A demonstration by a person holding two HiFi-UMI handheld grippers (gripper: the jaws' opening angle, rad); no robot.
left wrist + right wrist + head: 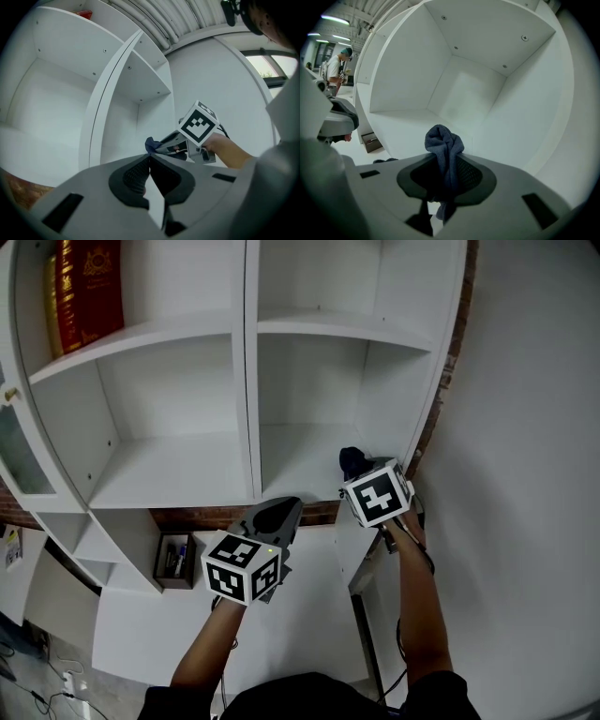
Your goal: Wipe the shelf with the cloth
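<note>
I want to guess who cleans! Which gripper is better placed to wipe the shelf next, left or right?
Right. The right gripper is shut on the cloth and points into the shelf. The left gripper is shut on nothing and hangs lower, outside it.

The head view looks steeply down on the white shelf (169,470); the left gripper view faces sideways toward the right hand-held gripper (159,146); the right gripper view peers closely into one compartment of that shelf

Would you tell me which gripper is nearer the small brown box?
Left. The left gripper is just right of the box; the right gripper, holding the cloth, is farther right at the shelf.
</note>
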